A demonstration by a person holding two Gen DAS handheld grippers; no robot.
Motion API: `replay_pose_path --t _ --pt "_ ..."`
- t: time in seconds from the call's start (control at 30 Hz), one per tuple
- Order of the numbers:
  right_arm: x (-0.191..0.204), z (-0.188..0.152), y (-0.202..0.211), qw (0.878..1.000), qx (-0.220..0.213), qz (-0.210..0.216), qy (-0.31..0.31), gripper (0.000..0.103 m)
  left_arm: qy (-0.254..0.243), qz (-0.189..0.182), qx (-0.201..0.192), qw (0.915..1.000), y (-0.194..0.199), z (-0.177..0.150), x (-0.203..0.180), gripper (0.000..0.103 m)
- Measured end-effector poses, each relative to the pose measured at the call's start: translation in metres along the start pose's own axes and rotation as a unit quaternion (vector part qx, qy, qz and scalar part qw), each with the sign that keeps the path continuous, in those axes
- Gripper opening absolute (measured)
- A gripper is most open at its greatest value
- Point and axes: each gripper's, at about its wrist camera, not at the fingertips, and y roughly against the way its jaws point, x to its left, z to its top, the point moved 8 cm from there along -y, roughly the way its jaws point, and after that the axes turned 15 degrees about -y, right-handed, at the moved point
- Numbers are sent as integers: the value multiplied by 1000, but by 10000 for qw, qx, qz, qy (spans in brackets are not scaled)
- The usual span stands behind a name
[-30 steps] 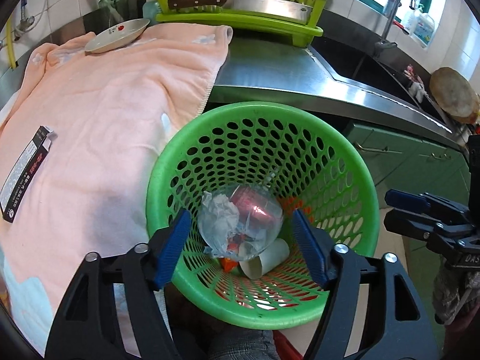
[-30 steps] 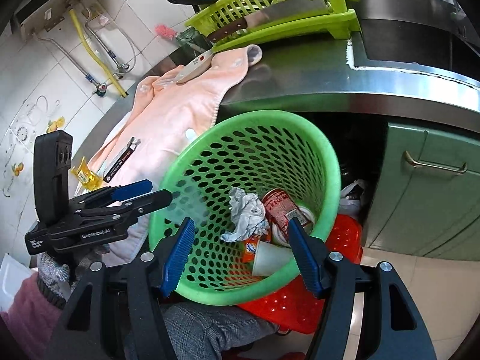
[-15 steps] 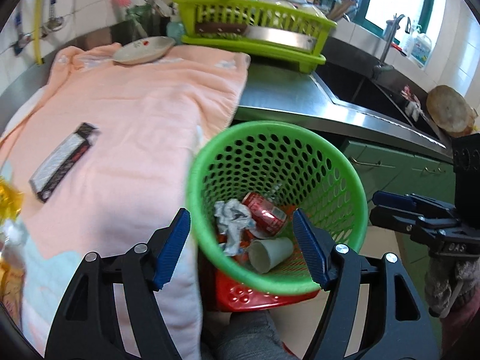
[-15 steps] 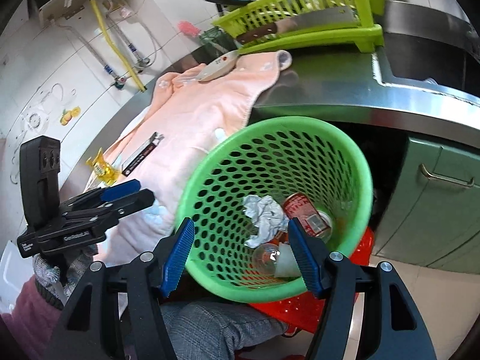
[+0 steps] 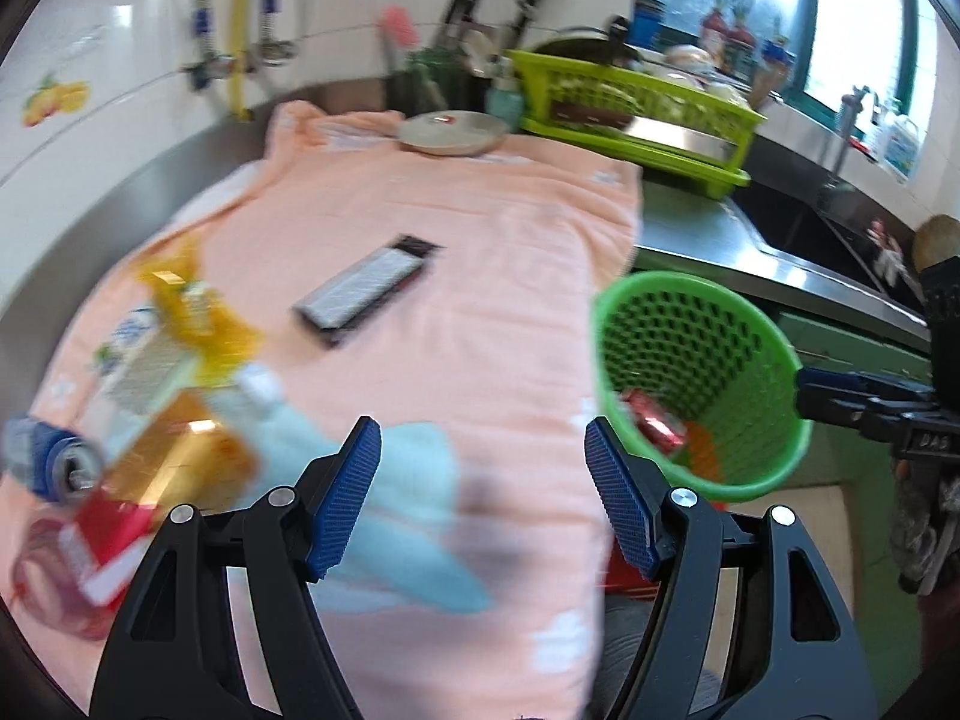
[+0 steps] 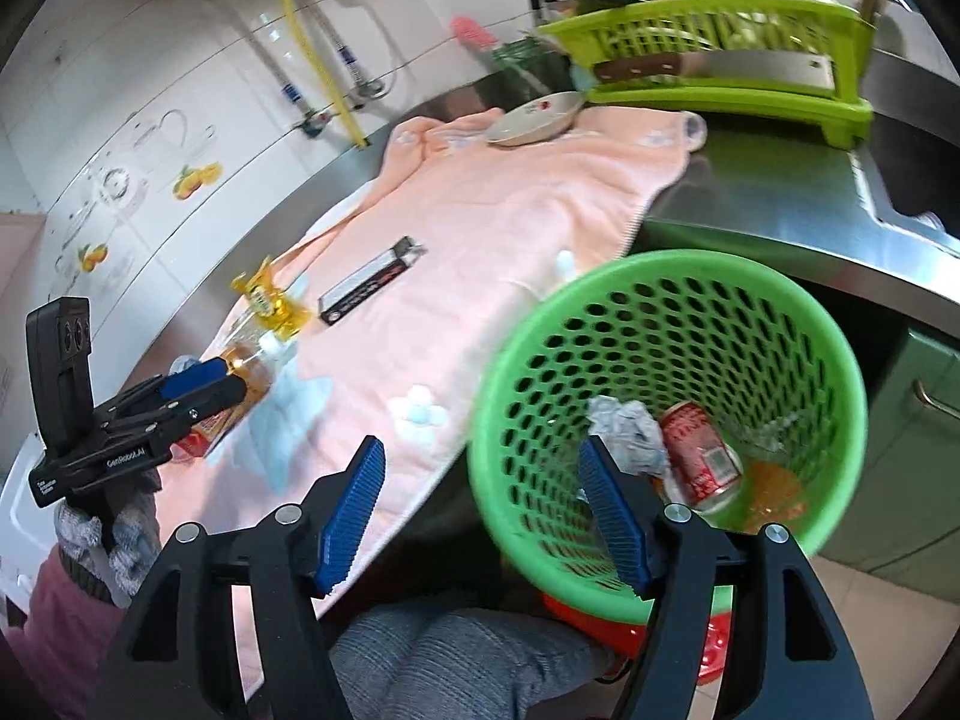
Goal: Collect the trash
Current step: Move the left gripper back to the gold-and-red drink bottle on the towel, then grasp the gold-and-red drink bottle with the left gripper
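Right wrist view: green perforated basket (image 6: 666,396) holds red can (image 6: 699,456), crumpled paper (image 6: 624,429); both grippers spread, empty.

Basket (image 6: 672,312): bright green, perforated all over. Can (image 6: 699,456) inside: red, white print. Crumpled paper (image 6: 624,432): grey-white. Towel (image 5: 468,276): peach, pale blue patches. Box (image 5: 366,288): black and white. Wrapper (image 5: 192,306): yellow. Dish rack (image 6: 720,54): lime green. Gripper pads (image 5: 345,498): blue, ribbed.
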Motion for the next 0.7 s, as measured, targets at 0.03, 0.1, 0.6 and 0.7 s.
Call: replay_pose_path --t 0.03,0.1,0.6,0.7 --pt "6 -1 -2 10000 16 13 49 66 28 75 2 10000 3 -3 10 70" --pt "18 -2 -6 9999 47 58 139 66 48 251 23 9997 11 -10 30 70" --pt "85 -19 -42 9970 383 295 604 66 -441 941 792 9914 8 -55 119 80" --pt "90 -21 -47 9965 450 327 632 66 -573 983 947 9890 0 -59 125 80"
